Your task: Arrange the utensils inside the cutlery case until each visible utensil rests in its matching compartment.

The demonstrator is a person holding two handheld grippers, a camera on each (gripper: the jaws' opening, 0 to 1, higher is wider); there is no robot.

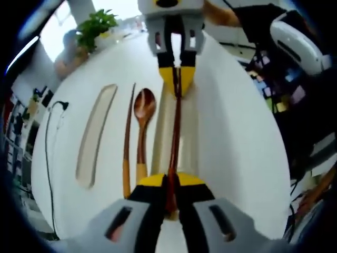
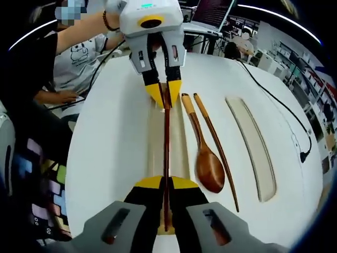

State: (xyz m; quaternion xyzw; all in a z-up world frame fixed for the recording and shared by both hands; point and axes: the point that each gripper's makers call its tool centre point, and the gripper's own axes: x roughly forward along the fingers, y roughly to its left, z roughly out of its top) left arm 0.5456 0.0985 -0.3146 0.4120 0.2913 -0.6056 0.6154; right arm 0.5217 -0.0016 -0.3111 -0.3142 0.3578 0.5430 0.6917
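Note:
A dark wooden chopstick [image 1: 175, 132] [image 2: 166, 142] is held at both ends over a long pale compartment [image 1: 160, 137] [image 2: 179, 142] of the white cutlery case. My left gripper [image 1: 169, 184] [image 2: 164, 92] is shut on one end. My right gripper [image 2: 166, 184] [image 1: 176, 76] is shut on the other end, facing it. Beside that compartment lie a brown wooden spoon [image 1: 142, 113] [image 2: 208, 166] and a second chopstick [image 1: 127, 137] [image 2: 216, 153]. Whether these two sit in recesses I cannot tell. Farther out, a curved pale compartment [image 1: 95, 134] [image 2: 253, 147] holds nothing.
A black cable [image 1: 50, 137] [image 2: 279, 105] runs along the white surface past the curved compartment. A potted plant [image 1: 95, 26] stands at the far edge. A person's arm [image 2: 84, 31] reaches in behind the left gripper. Desks and clutter surround the table.

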